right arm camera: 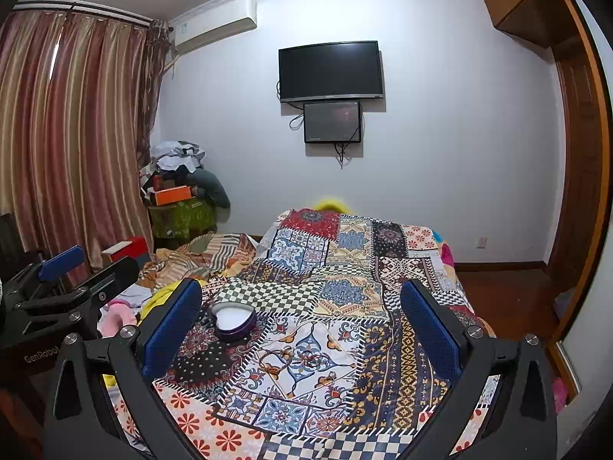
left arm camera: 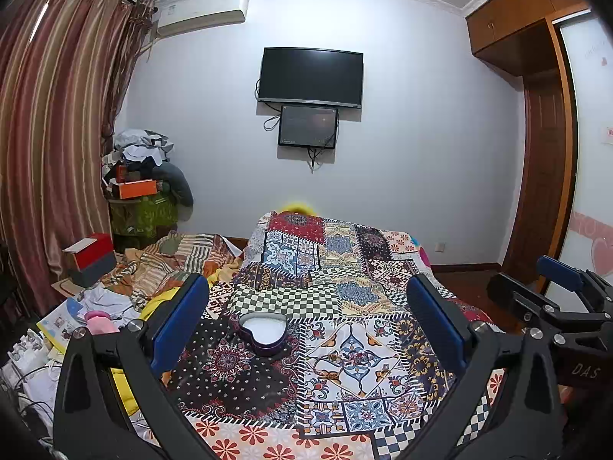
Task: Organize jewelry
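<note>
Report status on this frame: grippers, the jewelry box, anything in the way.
Left gripper open, empty. Right gripper open, empty. Heart-shaped box open on the patchwork bedspread, untouched. Path to it clear.

Heart-shaped box [left arm camera: 263,334]: on the bedspread [left arm camera: 345,345], near end, left of centre.
Box pile [left arm camera: 141,188]: far left corner, behind the bed.
Television [left arm camera: 310,76]: far wall, above a smaller screen [left arm camera: 308,126].
Wardrobe [left arm camera: 536,57]: far right.
</note>
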A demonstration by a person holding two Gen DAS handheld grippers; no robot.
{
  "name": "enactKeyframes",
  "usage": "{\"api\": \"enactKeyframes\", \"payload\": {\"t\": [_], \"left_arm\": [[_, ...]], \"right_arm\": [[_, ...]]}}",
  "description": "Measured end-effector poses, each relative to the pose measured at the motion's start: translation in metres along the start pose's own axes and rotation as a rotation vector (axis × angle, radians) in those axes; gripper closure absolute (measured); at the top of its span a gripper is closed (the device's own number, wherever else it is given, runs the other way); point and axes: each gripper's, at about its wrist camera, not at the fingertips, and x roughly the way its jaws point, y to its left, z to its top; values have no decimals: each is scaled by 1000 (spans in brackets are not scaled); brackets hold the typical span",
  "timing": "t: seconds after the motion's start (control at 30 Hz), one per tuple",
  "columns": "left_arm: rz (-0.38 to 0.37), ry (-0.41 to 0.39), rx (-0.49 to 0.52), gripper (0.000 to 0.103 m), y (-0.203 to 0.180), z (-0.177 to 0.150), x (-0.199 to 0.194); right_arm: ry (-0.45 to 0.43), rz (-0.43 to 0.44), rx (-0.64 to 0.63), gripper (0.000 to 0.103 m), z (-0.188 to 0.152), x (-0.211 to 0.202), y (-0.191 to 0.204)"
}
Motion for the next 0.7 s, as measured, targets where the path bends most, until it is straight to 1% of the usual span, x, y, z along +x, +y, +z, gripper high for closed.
{"api": "enactKeyframes", "payload": {"t": [0.7], "left_arm": [[4,4,1,0,-2,-3,2]], "right_arm": [[3,1,-1,0,0,0,-1]]}}
